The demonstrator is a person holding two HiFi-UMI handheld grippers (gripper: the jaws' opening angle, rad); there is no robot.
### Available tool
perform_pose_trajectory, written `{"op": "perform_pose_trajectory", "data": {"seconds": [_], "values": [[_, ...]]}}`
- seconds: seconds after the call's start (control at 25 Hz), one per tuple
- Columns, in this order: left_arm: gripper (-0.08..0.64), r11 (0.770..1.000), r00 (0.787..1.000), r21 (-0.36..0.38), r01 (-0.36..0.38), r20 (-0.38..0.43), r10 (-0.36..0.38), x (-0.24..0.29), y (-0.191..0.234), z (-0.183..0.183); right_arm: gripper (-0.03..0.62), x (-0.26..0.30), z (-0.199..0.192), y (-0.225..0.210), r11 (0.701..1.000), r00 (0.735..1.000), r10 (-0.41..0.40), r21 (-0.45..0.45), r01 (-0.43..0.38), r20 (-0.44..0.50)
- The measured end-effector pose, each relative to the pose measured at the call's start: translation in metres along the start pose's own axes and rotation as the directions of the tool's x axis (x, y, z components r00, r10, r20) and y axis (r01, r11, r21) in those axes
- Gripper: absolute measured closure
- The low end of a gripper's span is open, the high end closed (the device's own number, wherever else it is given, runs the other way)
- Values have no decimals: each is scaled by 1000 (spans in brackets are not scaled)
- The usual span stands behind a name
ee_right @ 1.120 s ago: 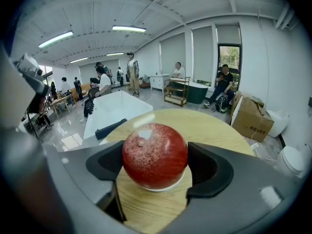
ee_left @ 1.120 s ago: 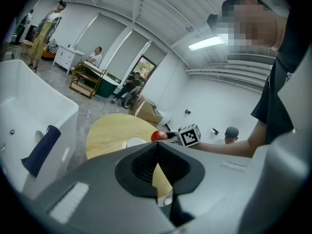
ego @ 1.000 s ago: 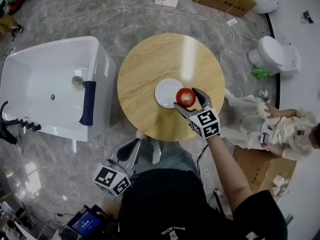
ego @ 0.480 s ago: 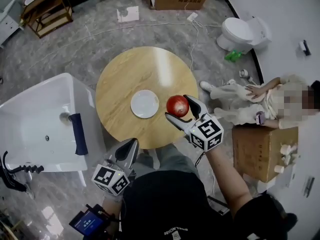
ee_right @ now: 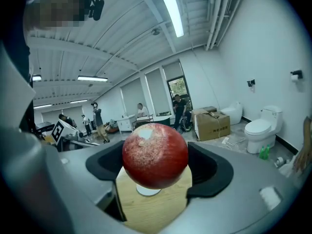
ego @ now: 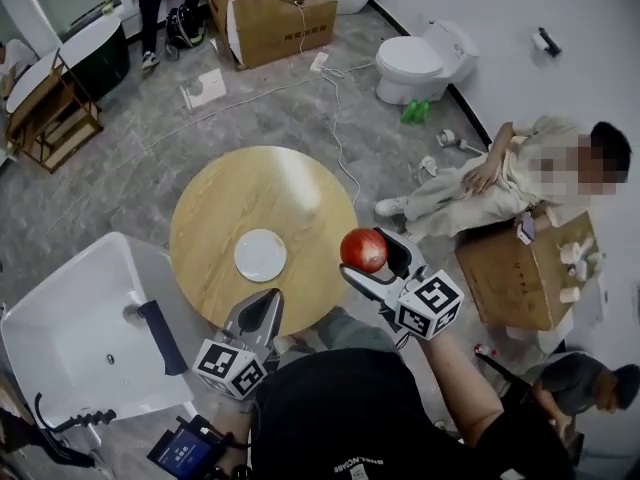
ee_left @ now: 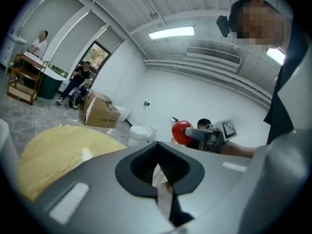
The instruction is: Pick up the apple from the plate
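Observation:
My right gripper (ego: 372, 261) is shut on the red apple (ego: 363, 250), held in the air off the right edge of the round wooden table (ego: 215, 218). The right gripper view has the apple (ee_right: 154, 155) filling the space between the jaws, with the table (ee_right: 156, 206) and the plate (ee_right: 147, 191) far below. The white plate (ego: 260, 255) lies bare on the table. My left gripper (ego: 262, 315) hangs low by the table's near edge, its jaws closed with nothing between them. The left gripper view catches the apple (ee_left: 181, 132) off to the right.
A white bathtub (ego: 60, 328) with a dark cloth (ego: 161, 337) on its rim stands left of the table. A toilet (ego: 420, 61) and cardboard boxes (ego: 268, 8) are at the back. A person (ego: 500, 183) sits on a box (ego: 520, 278) at the right.
The right gripper has lifted the apple off the plate and carried it right, past the table's edge. The head view has swung, so the table now sits further left.

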State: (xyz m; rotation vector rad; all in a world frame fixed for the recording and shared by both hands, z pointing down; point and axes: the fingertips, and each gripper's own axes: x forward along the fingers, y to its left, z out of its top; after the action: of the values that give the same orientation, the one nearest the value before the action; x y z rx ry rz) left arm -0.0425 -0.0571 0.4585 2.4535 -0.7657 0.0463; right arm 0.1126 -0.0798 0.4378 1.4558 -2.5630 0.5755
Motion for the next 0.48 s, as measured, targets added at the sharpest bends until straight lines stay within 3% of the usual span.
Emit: {"op": "perform_pose_trajectory", "data": {"seconds": [0.48], "values": [[543,984,985,57,166,-53,-163,69,-49,13,192,-96,15,-47,976,966,-186,144,161,181]]}}
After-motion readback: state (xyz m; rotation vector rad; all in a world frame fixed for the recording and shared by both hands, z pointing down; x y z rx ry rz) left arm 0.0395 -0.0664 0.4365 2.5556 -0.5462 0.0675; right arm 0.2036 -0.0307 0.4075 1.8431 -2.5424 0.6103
